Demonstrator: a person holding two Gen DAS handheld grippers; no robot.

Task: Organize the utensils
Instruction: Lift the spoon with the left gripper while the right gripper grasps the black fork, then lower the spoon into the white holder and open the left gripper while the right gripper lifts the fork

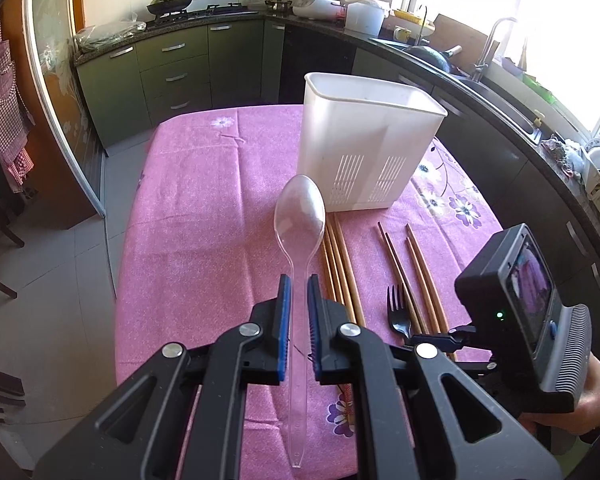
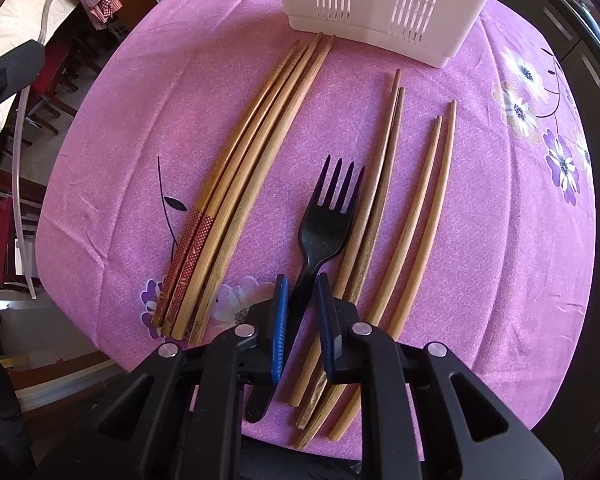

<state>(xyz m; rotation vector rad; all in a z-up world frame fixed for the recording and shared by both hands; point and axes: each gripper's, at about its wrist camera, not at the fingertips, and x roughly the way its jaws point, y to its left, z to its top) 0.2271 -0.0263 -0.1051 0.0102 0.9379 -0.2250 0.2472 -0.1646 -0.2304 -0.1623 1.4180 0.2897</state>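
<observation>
Spoon [image 1: 300, 216], clear thin plastic, oval bowl: riding above the pink cloth, its handle passing between the blue ribbed pads of the left gripper [image 1: 299, 304], which is pinching it. Fork [image 2: 331, 216], black plastic, four tines: lying flat, handle between the right gripper's [image 2: 302, 300] spread jaws, whether touching cannot be told. Wooden chopsticks [image 2: 260, 168]: lying in groups either side. Slotted white holder [image 1: 364, 144]: standing at the far side.

left gripper [image 1: 299, 292]: black angular plastic arms, silver round screws, blue ribbed pads [image 1: 285, 304]. right gripper [image 2: 302, 292]: same black build, blue pads [image 2: 281, 312]. bare skin on right hand [image 1: 592, 412], dark sleeve edge.
</observation>
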